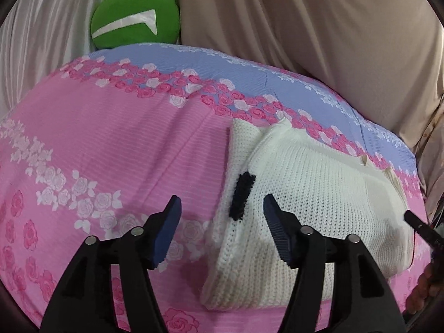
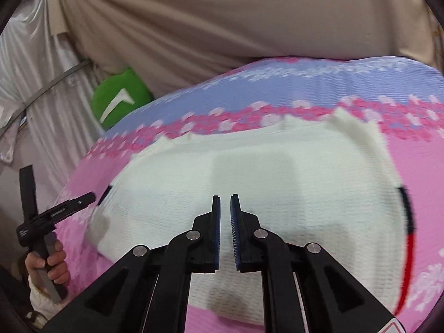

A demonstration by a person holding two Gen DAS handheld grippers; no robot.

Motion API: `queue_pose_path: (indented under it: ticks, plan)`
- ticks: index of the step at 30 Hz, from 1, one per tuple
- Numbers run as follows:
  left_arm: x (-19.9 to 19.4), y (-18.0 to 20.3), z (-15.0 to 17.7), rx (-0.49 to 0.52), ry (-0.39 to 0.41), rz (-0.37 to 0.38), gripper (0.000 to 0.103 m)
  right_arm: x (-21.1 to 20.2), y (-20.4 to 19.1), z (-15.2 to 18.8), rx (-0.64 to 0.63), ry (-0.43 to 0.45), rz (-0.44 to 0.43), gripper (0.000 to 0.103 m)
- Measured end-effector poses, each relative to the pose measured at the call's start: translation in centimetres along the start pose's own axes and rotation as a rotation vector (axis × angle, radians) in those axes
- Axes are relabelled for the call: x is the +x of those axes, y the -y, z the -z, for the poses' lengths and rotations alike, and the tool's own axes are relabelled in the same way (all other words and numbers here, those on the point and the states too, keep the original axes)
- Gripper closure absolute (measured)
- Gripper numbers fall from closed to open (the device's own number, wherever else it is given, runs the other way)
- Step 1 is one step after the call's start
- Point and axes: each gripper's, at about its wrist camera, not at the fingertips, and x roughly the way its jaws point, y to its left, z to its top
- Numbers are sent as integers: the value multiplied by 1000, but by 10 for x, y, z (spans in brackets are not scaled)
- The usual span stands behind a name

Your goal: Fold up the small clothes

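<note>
A white knitted garment (image 1: 310, 197) with a black patch (image 1: 243, 194) lies partly folded on the pink floral bedspread (image 1: 105, 144). My left gripper (image 1: 222, 208) is open and empty, hovering over the garment's left edge. In the right wrist view the same garment (image 2: 249, 172) fills the middle, with a black and red trim (image 2: 408, 222) on its right edge. My right gripper (image 2: 225, 198) hangs just above the garment with its jaws almost together and nothing between them. The left gripper's tip (image 2: 83, 200) shows at the garment's left side.
A green round cushion (image 1: 133, 26) sits at the far edge of the bed, against beige curtains (image 1: 305, 27). The bedspread has a blue band (image 1: 249, 72) along its far side. The person's hand (image 2: 52, 260) holds the left gripper's handle.
</note>
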Motion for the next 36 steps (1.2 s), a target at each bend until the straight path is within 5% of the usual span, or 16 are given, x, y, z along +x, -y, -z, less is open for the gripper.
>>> queue_pose_path:
  ticks: [6, 14, 16, 20, 23, 30, 32, 36]
  plan:
    - [30, 2, 12, -25, -102, 81, 39, 68, -29, 13, -64, -142, 25, 95]
    - [50, 14, 11, -21, -86, 91, 29, 65, -22, 18, -72, -122, 19, 100]
    - [52, 18, 9, -22, -89, 103, 34, 66, -24, 18, -75, -119, 17, 100]
    - [52, 25, 3, -28, -87, 125, 71, 64, -23, 21, -61, -111, -4, 100]
    - [37, 39, -5, -4, -42, 151, 79, 63, -22, 21, -46, -109, -22, 100]
    - [-4, 127, -22, 157, 58, 238, 81, 36, -1, 24, 82, -77, -94, 93]
    - [-10, 159, -22, 219, 73, 265, 81, 17, 8, 28, 88, -32, -72, 81]
    - [-14, 228, -10, 357, 89, 308, 81, -13, 34, 41, 113, 4, -11, 78]
